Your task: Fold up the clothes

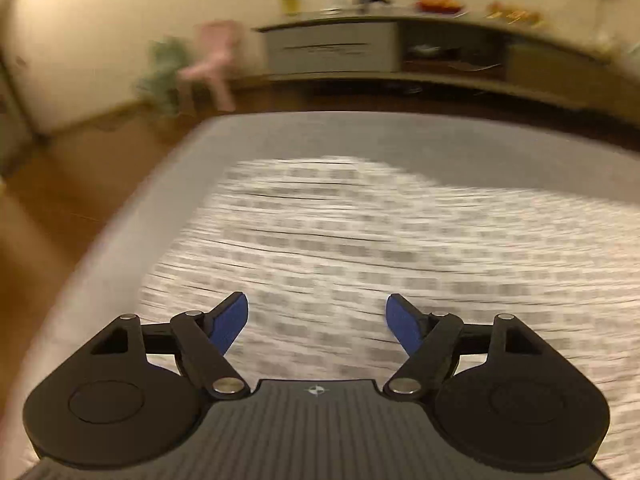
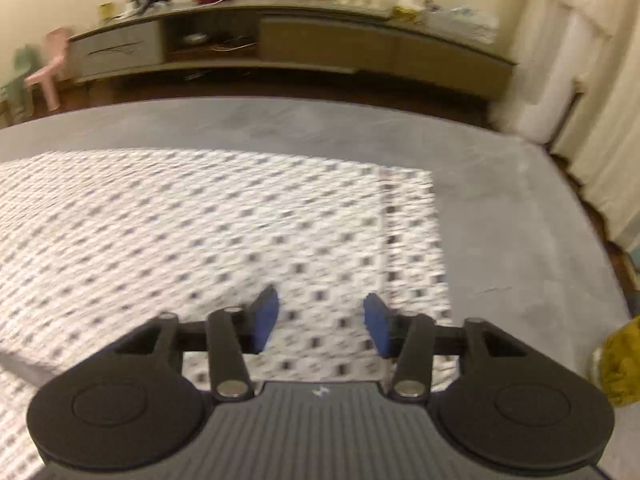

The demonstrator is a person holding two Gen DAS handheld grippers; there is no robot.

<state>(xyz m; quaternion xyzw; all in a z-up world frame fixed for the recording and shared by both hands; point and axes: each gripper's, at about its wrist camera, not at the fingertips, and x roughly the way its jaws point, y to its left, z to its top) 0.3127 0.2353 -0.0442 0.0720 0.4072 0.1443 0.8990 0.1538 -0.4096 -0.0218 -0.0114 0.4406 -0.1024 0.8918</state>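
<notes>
On the grey table [image 2: 500, 216] lies the patterned cloth [image 2: 200, 232], white with small dark squares, spread flat and covering most of the surface from about nine o'clock to the middle of the right wrist view. Its right-hand edge runs straight from roughly one o'clock down to four o'clock, with bare table beyond it.

The right gripper [image 2: 321, 322] hangs over that cloth near its right edge, jaws parted with a clear gap, and nothing is pinched between the blue pads [image 2: 266, 318]. At four o'clock, by the table's edge, sits a mustard-yellow bundle [image 2: 620, 364]; the view there is blurred and cropped, so it may be another garment, but that cannot be told.

In the left wrist view the left gripper [image 1: 316, 322] points down over the same cloth [image 1: 360, 248], its jaws spread wide and empty. The picture is streaked with blur, so folds in the fabric cannot be read. The table's bare rim [image 1: 120, 248] curves from eight o'clock up to twelve.

Beyond the table, at twelve o'clock, a long low sideboard [image 2: 320, 44] stands against the wall with small things on top. At ten o'clock are a pink chair [image 2: 54, 64] and a green chair [image 2: 18, 80] beside it.
</notes>
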